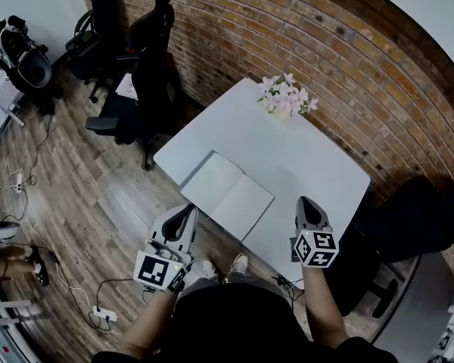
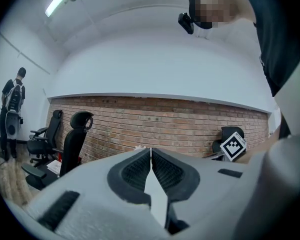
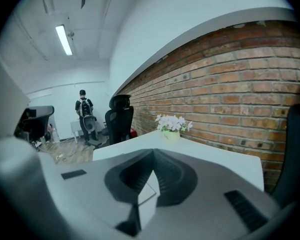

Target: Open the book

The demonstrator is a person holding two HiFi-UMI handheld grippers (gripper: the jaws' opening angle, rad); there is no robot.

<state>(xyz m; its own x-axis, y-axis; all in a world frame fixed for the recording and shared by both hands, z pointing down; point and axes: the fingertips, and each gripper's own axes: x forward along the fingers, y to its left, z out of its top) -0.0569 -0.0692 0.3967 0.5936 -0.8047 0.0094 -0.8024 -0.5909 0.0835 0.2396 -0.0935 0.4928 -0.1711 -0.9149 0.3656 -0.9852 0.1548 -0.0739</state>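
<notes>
While the book (image 1: 227, 193) lies open on the worktop (image 1: 318, 165), long axis ten-to-four o'clock, my left gripper (image 1: 188, 213) and right gripper (image 1: 306, 203) are closed, empty. It's at one o'clock from the nearer left one.

We find the book (image 1: 227, 193) lying on the table (image 1: 318, 165) near our edge, the flowers (image 1: 286, 97) at its far corner, chairs (image 1: 153, 66) off its left.

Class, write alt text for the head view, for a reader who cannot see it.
An open book lies on a white table, seen from above. The left gripper and right gripper, jaws shut, are held at the near edge, one each side of the book. Pale flowers stand at the far edge, by a brick wall.
</notes>
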